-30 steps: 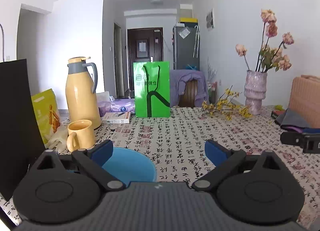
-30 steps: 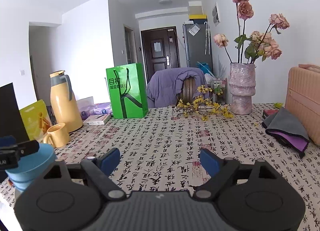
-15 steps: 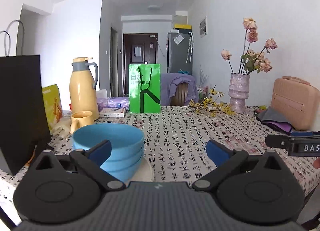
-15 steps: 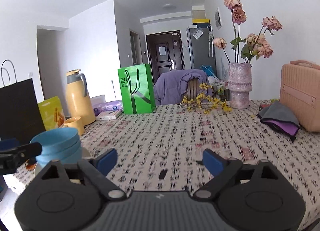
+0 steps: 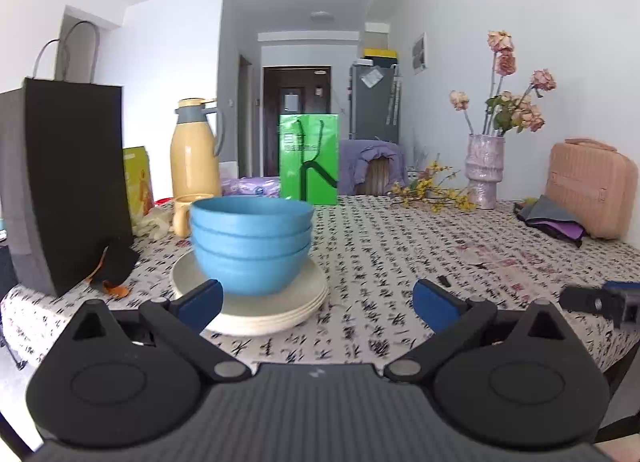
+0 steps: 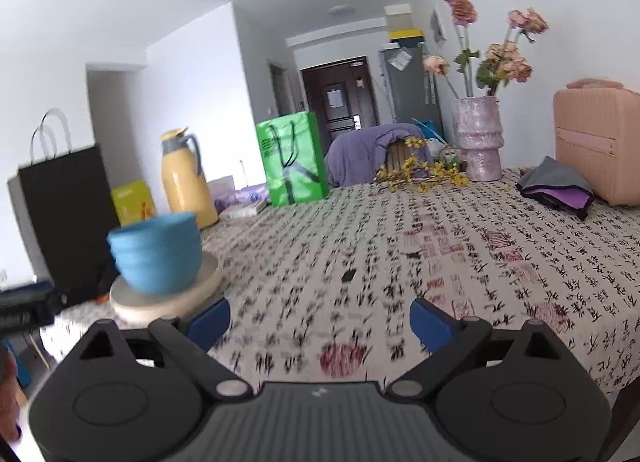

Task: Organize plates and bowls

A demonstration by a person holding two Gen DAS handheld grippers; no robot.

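1. The blue bowls (image 5: 251, 250) are nested three deep and sit upright on a stack of white plates (image 5: 280, 310), near the left front corner of the worktop (image 5: 400, 246).
2. In the right wrist view the same bowls (image 6: 156, 252) and plates (image 6: 172, 300) show at the left, blurred, with the plates' rim close to the worktop edge.
3. The left tool (image 5: 318, 304) has its blue-tipped fingers spread wide and holds nothing. Its left fingertip lies in front of the plate stack's near rim; whether it touches cannot be told.
4. The right tool (image 6: 320, 320) is also wide open and empty, over the patterned cloth to the right of the plates.
5. Just left of the stack stands a black paper bag (image 5: 68, 186), with a dark scrap with orange (image 5: 114, 266) at its foot.
6. Behind the bowls sit a yellow mug (image 5: 182, 214) and a yellow thermos jug (image 5: 194, 160).
7. Farther back stands a green shopping bag (image 5: 309, 160) near the far edge of the worktop.
8. At the far right are a pink vase of dried roses (image 5: 484, 170), loose yellow blossoms (image 5: 434, 194), folded grey and purple cloths (image 5: 554, 220) and a pink case (image 5: 590, 186).
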